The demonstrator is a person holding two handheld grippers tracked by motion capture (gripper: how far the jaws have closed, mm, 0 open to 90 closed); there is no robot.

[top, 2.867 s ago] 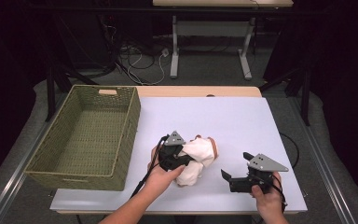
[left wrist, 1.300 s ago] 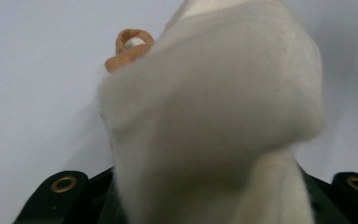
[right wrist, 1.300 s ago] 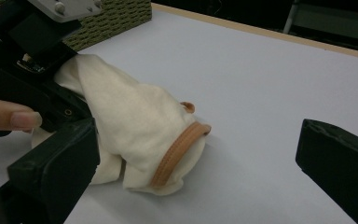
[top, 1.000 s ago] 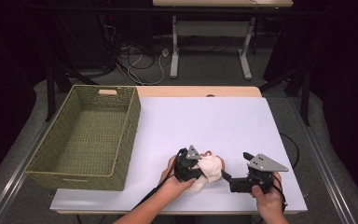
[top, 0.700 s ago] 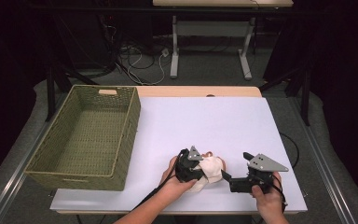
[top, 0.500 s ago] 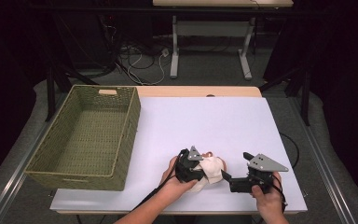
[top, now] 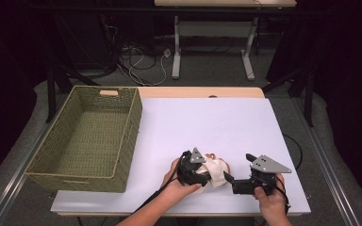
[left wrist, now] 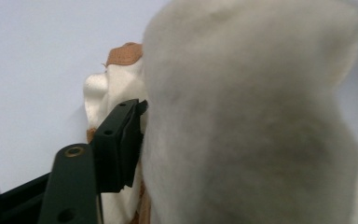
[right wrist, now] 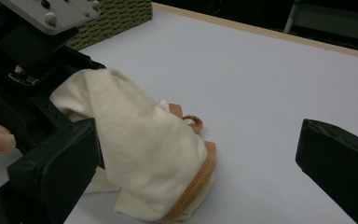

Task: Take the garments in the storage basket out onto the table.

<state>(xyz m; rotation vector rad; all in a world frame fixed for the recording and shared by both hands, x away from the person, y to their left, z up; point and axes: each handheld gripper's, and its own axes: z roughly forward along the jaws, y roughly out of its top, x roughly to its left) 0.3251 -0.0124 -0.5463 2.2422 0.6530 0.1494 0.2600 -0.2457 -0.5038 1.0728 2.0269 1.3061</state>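
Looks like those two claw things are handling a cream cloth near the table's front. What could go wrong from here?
The left gripper has just been opening, with the cream cloth bunched between its jaws, so the cloth could slip out and flop flat. The right gripper stands open around the cloth and might close on only a loose fold. The cloth lies apart from the woven basket, so a weak hold could drop it on the way.

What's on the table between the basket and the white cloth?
Nothing: from the high view, the stretch of white table between the green basket and the cream cloth is bare.
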